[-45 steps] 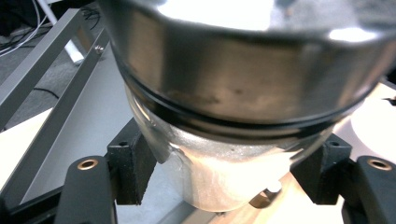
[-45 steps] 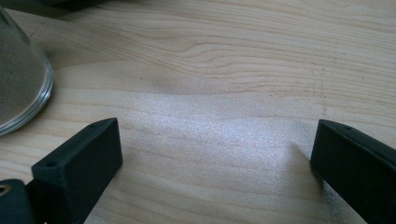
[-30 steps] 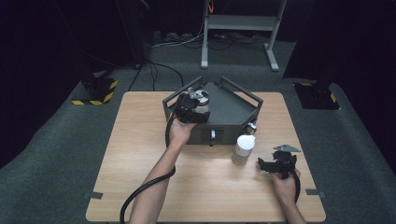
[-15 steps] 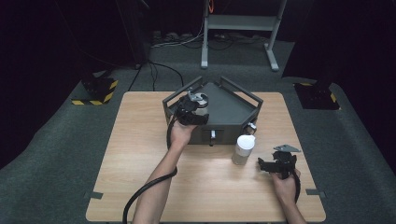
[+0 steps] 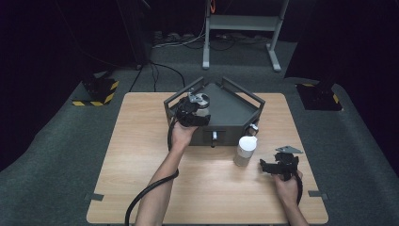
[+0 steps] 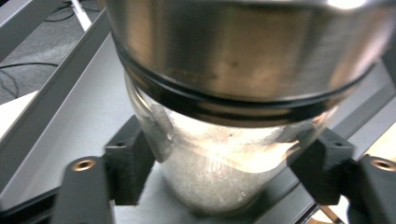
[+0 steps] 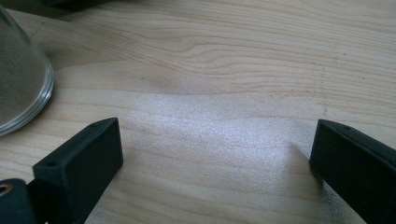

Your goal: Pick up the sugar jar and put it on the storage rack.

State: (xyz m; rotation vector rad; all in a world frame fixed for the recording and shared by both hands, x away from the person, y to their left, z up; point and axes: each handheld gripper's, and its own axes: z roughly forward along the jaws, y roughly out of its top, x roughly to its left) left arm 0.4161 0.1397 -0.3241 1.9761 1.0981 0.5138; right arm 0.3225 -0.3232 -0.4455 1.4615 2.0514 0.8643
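A wooden table (image 5: 141,155) stands on grey carpet (image 5: 56,160) in a dark room.

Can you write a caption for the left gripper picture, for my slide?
The left gripper closes its two black jaws around a glass jar with a metal lid, over a dark grey tray.

Readable text: we find none in any view.
Labels, brands, numbers: we read none on the jar (image 6: 219,116), the tray (image 5: 230,110) or the table (image 5: 141,155).
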